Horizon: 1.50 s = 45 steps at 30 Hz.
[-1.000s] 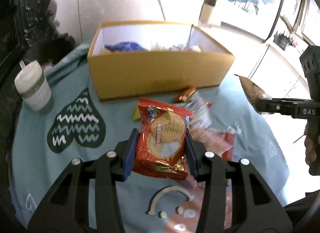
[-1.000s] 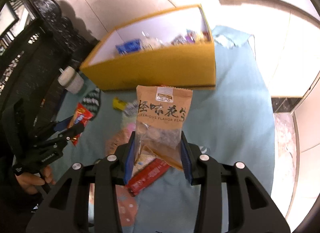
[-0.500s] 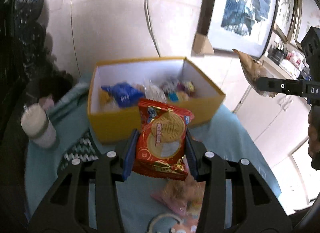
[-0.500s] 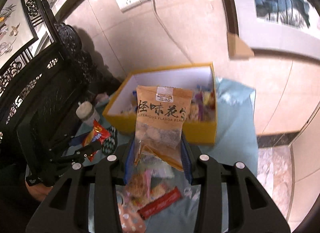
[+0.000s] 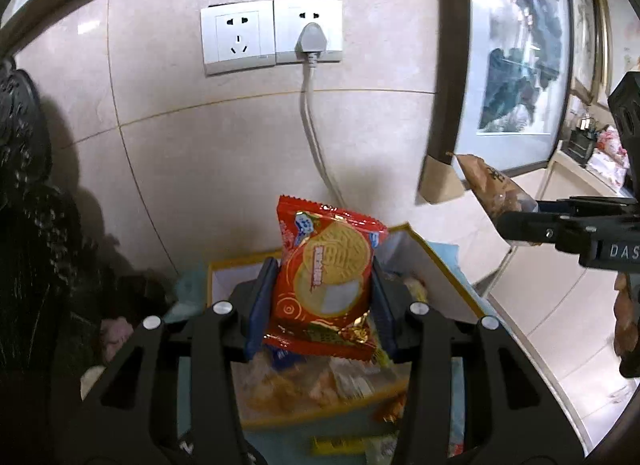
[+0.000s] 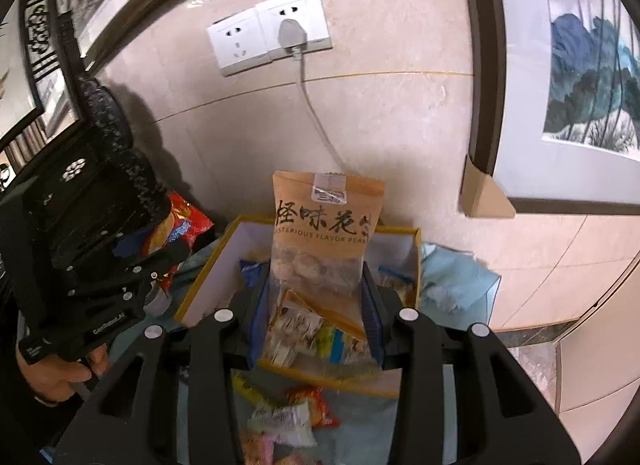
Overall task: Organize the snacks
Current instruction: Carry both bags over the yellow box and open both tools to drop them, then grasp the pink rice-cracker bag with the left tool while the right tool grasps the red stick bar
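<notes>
My left gripper [image 5: 322,305] is shut on a red biscuit packet [image 5: 328,277], held upright above the yellow box [image 5: 448,265]. My right gripper [image 6: 316,305] is shut on a brown peanut bag [image 6: 326,233], also raised over the yellow box [image 6: 208,277]. The box holds several snack packs. In the left wrist view the right gripper [image 5: 516,209] shows at the right edge with the brown bag [image 5: 488,185]. Seen from the right wrist, the left gripper [image 6: 160,257] is at the left with the red packet [image 6: 182,225].
The box sits on a light blue cloth [image 6: 452,277] against a tiled wall with sockets [image 5: 272,35] and a plugged cord [image 5: 316,133]. Loose snacks [image 6: 288,413] lie on the cloth in front of the box. Framed pictures [image 6: 580,77] and dark carved furniture [image 6: 100,169] flank the spot.
Both grippers have risen and moved toward the wall with their packs, from low over the cloth to above the box. The grips have not changed.
</notes>
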{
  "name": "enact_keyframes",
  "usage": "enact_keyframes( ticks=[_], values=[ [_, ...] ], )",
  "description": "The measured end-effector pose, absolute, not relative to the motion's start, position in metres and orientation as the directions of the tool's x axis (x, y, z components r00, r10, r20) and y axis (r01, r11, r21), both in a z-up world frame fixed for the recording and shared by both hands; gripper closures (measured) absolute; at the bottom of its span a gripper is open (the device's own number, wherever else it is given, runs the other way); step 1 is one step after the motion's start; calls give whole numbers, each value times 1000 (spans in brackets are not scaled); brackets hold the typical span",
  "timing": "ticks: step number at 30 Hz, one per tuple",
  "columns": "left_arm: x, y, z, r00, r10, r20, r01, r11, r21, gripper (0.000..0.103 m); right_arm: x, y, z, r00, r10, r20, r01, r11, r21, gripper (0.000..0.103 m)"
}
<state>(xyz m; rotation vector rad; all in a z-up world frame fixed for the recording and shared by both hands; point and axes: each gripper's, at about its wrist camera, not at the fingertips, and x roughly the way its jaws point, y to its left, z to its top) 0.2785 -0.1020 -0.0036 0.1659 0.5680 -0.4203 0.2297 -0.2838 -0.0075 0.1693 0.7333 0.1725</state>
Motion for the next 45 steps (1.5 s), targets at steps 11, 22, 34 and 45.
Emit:
enact_keyframes(
  ticks=[11,22,34,45],
  values=[
    [297,-81,-92,709,-172,-683,312,946,86,2,243,-289,-77,625,134,-769,6,984,177,32],
    [173,-54,-168,637,-301,-710,458,888,35,2,113,-251,-175,439,193,-878,9,976,219,32],
    [119,-80,-218,581,-294,-759,549,830,98,2,75,-225,-231,349,154,-925,49,982,182,32],
    [106,-84,-232,518,-356,-778,606,795,39,2,93,-214,-253,303,135,-943,32,988,152,29]
  ],
)
